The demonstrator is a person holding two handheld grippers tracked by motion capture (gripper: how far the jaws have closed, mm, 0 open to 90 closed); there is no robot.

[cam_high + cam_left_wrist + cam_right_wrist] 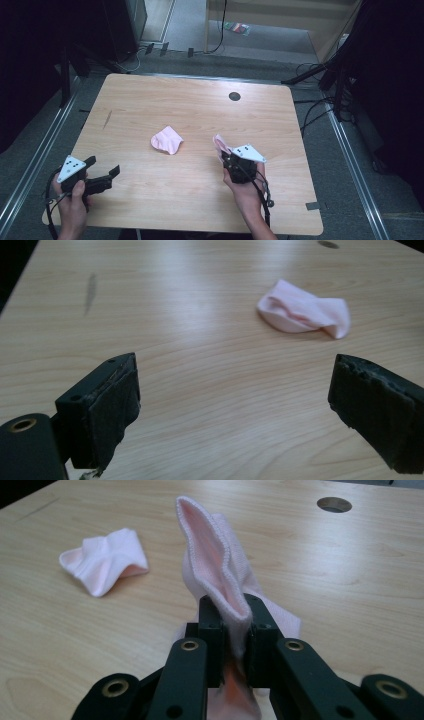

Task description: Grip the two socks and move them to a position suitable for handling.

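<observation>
the right gripper [235, 635] is clamped on a pink sock [212, 560] at the table's [150, 100] 4 o'clock; keep the pinch firm on the cuff so it can't slip. the left gripper [235, 405], jaws apart, hovers at 8 o'clock. a second pink sock [167, 140] lies mid-table, nothing between.
</observation>
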